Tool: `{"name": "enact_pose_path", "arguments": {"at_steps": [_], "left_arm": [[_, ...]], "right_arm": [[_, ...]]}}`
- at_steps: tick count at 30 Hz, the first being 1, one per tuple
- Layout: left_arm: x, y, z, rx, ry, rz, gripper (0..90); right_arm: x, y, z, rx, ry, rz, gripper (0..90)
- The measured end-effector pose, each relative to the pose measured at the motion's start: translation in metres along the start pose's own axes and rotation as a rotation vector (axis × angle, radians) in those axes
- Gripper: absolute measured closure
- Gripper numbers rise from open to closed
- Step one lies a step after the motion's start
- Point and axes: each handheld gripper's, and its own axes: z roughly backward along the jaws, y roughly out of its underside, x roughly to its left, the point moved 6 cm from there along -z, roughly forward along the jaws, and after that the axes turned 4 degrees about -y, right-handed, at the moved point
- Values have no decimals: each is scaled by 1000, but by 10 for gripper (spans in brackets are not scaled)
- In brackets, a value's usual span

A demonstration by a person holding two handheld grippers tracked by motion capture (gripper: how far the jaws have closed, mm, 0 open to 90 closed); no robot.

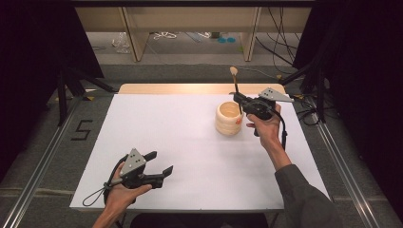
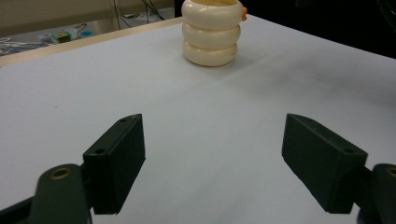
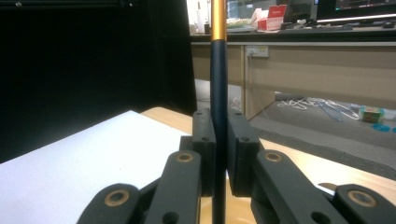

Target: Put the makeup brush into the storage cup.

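Cream ribbed cup (image 1: 229,118) is stood on the white desk (image 1: 180,142), toward its far right. A brush (image 1: 235,88) with a dark handle, gold band and pale tip is held upright over the cup's opening, lower end inside or just at the rim; which of the 2 cannot be told. The right gripper (image 1: 241,100) is clamped on the brush handle: in the right gripper view the 2 black jaws are pressed against the dark handle (image 3: 218,116) from both sides, gold band above them. The brush is probably kept vertical so it can be lowered into, or lifted out of, the cup without the rim being caught. The right hand (image 1: 266,126) is wrapped around the grip just right of the cup, forearm angled in from the lower right.

The left gripper (image 1: 159,164) is released, jaws spread wide, nothing between them, well apart from the cup near the front left edge. It is pointed toward the cup (image 2: 212,32), likely parked out of the way. An orange spot is seen on the cup's rim.
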Motion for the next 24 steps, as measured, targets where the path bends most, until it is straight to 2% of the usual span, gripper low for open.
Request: {"name": "enact_pose_path", "arguments": {"at_steps": [3, 4, 5, 7, 13, 14, 24], "left_arm": [[0, 0, 0, 1, -2, 1, 214], [0, 0, 0, 1, -2, 0, 215], [0, 0, 0, 0, -1, 1, 214], [0, 0, 0, 0, -1, 1, 215], [-1, -1, 0, -10, 8, -4, 216], [-1, 0, 1, 2, 0, 1, 216], [-1, 0, 0, 2, 1, -3, 217]], "right_arm": [[-1, -2, -3, 8, 2, -3, 841], [-2, -3, -5, -5, 3, -3, 841], [-3, -2, -5, 12, 6, -3, 841], [-3, -2, -8, 1, 7, -4, 841], [-8, 5, -13, 34, 20, -2, 841], [-9, 5, -14, 22, 20, -7, 841], [-11, 3, -20, 27, 27, -1, 841]]}}
